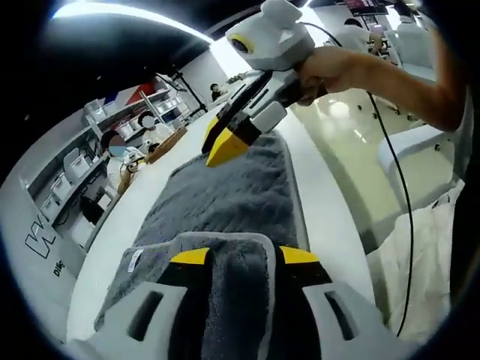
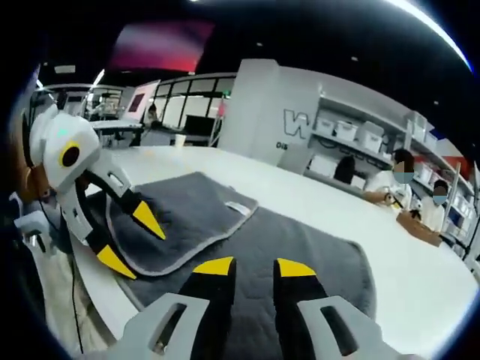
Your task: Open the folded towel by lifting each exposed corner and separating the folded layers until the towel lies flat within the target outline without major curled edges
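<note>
Grey pile sits clamped in your left claw (image 1: 244, 256): in the left gripper view a folded edge of the towel (image 1: 232, 191) runs up between the two yellow-tipped jaws, which press on it from either side. That grip looks meant to peel the upper layer off the one beneath. Beyond it, the towel stretches away along the white surface (image 1: 322, 187), a small white label (image 1: 135, 259) showing at its near left edge. At the far end, your right claw (image 1: 225, 142) hangs over the cloth, tips close together and touching or just above the pile; whether it pinches anything, you cannot tell from here.

Right gripper view: your right claw (image 2: 255, 267) shows its own jaws slightly parted with nothing visibly between them, so it reads as released, hovering above the flat single layer. To the left, your left claw (image 2: 127, 240) bites the edge of the folded flap (image 2: 187, 214), which lies doubled over the lower layer. Unfolding looks partly done; that flap must yet be turned out.
</note>
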`<state>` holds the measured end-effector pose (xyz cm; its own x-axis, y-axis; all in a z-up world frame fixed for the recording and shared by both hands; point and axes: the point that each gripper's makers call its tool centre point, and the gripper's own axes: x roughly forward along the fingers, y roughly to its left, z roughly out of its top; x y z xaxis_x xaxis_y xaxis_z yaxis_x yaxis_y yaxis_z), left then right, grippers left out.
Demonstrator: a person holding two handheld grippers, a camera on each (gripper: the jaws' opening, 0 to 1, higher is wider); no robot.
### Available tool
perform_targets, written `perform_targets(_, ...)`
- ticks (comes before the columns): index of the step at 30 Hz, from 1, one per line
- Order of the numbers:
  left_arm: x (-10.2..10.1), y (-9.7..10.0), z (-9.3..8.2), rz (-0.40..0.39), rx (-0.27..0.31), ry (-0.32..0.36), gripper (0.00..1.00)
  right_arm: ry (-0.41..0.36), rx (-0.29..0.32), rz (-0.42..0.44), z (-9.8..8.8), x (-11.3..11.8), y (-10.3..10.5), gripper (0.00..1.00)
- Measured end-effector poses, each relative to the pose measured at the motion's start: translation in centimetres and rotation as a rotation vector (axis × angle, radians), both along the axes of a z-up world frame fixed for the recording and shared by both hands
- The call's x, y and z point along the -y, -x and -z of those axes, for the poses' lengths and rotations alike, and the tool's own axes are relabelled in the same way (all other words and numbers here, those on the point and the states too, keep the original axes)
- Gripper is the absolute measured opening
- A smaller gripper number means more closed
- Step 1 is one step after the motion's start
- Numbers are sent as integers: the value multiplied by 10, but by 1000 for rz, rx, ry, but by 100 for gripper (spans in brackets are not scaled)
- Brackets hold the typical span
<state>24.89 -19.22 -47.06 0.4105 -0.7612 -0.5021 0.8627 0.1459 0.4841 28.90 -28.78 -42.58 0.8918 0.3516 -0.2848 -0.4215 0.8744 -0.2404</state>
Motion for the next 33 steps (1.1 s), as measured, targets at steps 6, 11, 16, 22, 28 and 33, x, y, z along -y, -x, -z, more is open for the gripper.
perform_targets(6,1,-2,1,1,8,-1,23,4,2,-25,-2,-8,4,14)
perform_targets(11,3,8,8,34,-45,18,13,15,11,-50,-2,-15,6,13)
perform_targets(16,1,11,10,35,-77,50,8,35,13,-90,-2,-25,8,13)
perform_targets(22,1,13,10,27,-101,73,7,40,18,-103,-3,-29,7,13)
perform_targets(28,1,14,10,25,-112,83,6,42,18,-114,-3,-31,7,13)
perform_targets(33,1,14,8,18,-130,100,3,52,22,-126,-3,-34,7,13)
